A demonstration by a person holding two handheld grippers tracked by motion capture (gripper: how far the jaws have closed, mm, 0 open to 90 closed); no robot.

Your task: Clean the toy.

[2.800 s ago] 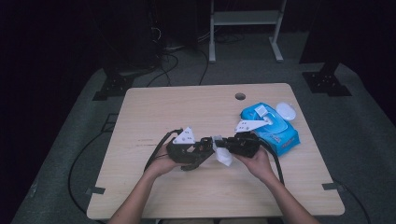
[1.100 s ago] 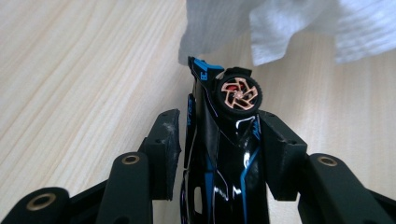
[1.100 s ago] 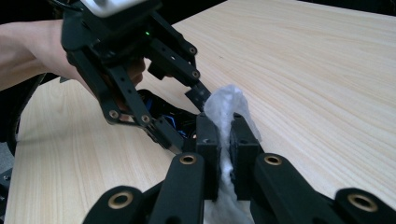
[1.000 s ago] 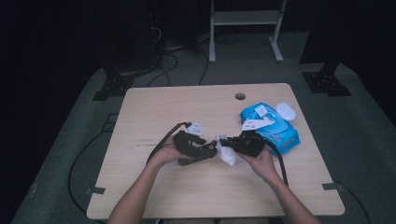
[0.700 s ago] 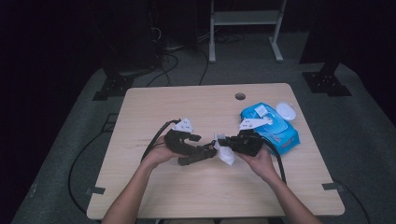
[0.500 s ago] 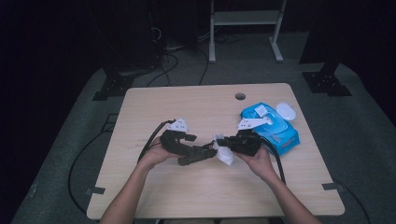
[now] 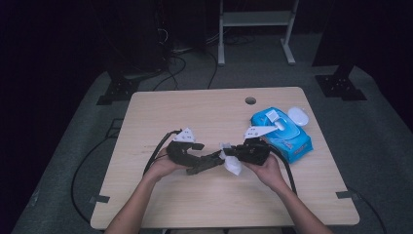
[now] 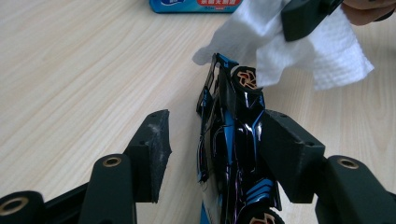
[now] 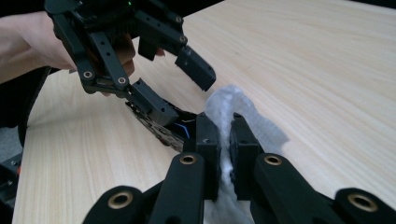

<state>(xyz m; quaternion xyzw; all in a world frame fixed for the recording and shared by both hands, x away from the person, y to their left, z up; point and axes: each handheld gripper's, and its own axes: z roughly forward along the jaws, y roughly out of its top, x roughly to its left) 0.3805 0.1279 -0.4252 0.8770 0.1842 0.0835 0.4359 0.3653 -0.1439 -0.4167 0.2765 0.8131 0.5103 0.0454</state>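
Near the middle of the bench (image 7: 146, 204), a toy car (image 8: 236, 154) sits between the jaws of the left claw (image 8: 219, 149), and a wet wipe (image 9: 233, 112) is pinched tight in the closed right claw (image 9: 225, 140), touching the car's end; the blue wipe pack (image 7: 287, 139) lies just behind the right claw. I judge the car light, stiff and glossy, so likely slippery, with thin wing and wheel parts that could snap; the broad flanks of the body are the safest place to hold, not the wing. I judge the wipe soft, limp and damp; it needs a firm pinch on a bunched fold. In the left gripper view one jaw lies against the car's side while the other stands clear of it, so the left claw is open around the car; its jaws have just been opening. Compared with a second ago, the left hand has shifted leftward in the high view, while the right hand and wipe sit where they were.
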